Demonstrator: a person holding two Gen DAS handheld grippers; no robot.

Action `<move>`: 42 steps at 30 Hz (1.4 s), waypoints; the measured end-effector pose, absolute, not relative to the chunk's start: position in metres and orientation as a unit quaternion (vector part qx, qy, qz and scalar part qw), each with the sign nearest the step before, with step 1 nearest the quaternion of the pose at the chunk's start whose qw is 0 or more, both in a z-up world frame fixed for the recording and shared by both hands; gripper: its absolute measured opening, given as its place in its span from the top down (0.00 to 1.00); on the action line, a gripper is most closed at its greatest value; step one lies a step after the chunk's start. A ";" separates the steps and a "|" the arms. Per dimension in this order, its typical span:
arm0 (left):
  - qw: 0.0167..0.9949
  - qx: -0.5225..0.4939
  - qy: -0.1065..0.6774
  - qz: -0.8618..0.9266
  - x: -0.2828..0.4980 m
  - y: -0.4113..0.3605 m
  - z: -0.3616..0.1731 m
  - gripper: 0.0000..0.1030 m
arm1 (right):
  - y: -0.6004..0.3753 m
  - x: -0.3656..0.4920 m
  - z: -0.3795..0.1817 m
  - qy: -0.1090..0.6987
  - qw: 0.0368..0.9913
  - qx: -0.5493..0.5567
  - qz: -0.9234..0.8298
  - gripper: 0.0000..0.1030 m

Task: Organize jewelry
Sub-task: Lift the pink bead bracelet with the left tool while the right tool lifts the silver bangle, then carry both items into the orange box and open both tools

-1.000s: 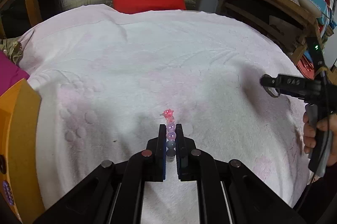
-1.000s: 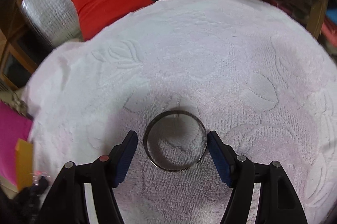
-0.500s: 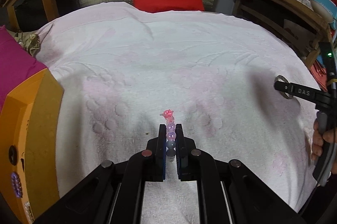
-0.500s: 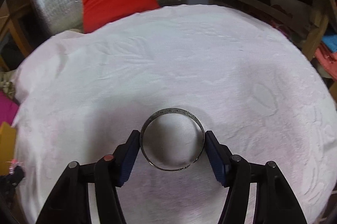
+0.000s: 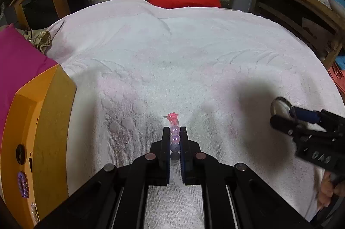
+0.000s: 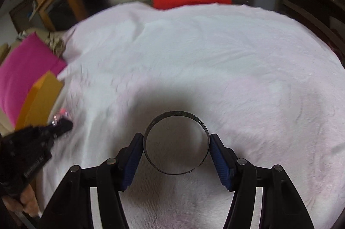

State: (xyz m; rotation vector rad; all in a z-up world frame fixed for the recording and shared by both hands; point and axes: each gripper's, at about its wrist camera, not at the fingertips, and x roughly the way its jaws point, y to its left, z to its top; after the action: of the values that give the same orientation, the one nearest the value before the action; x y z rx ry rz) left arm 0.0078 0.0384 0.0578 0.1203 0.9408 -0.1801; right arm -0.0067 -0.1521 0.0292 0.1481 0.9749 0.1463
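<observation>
My left gripper [image 5: 174, 142] clamps the bead bracelet [image 5: 174, 138], right gripper [image 6: 176, 142] pinches the bangle [image 6: 176, 142]; I keep both level toward the orange box [image 5: 41, 121] left of them

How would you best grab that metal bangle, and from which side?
Across its widest part, one pad on each outer side of the metal bangle, coming in level with the hoop's plane. It is a thin, rigid, open ring, so opposite outer walls give the only firm bearing. The right tool grips it just so.
</observation>
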 end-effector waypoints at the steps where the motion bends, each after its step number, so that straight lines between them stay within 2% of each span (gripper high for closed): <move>1: 0.885 0.058 0.453 -0.085 0.008 0.039 0.057 0.93 | -0.150 -0.007 0.028 0.465 0.881 0.062 0.067 0.36; 9: 0.885 0.060 0.455 -0.079 0.008 0.041 0.058 0.93 | -0.140 0.001 0.023 0.460 0.886 0.014 0.055 0.33; 12: 0.885 0.059 0.456 -0.076 0.008 0.042 0.058 0.93 | -0.138 -0.002 0.024 0.452 0.890 0.014 0.052 0.37; 20: 0.890 0.051 0.448 -0.067 -0.003 0.050 0.067 0.93 | -0.133 -0.007 0.031 0.435 0.897 0.031 0.072 0.37; 34: 0.933 -0.014 0.358 -0.041 -0.077 0.095 0.137 0.93 | -0.090 -0.042 0.065 0.346 0.928 0.046 0.133 0.37; 42: 0.946 -0.060 0.318 0.027 -0.118 0.168 0.162 0.93 | -0.042 -0.062 0.093 0.320 0.927 0.019 0.196 0.37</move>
State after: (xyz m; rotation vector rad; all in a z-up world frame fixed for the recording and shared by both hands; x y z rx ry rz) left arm -0.1179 0.1682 0.1616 -0.1227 0.6474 0.0551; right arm -0.0618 -0.0419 0.0931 0.0395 0.6569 0.4020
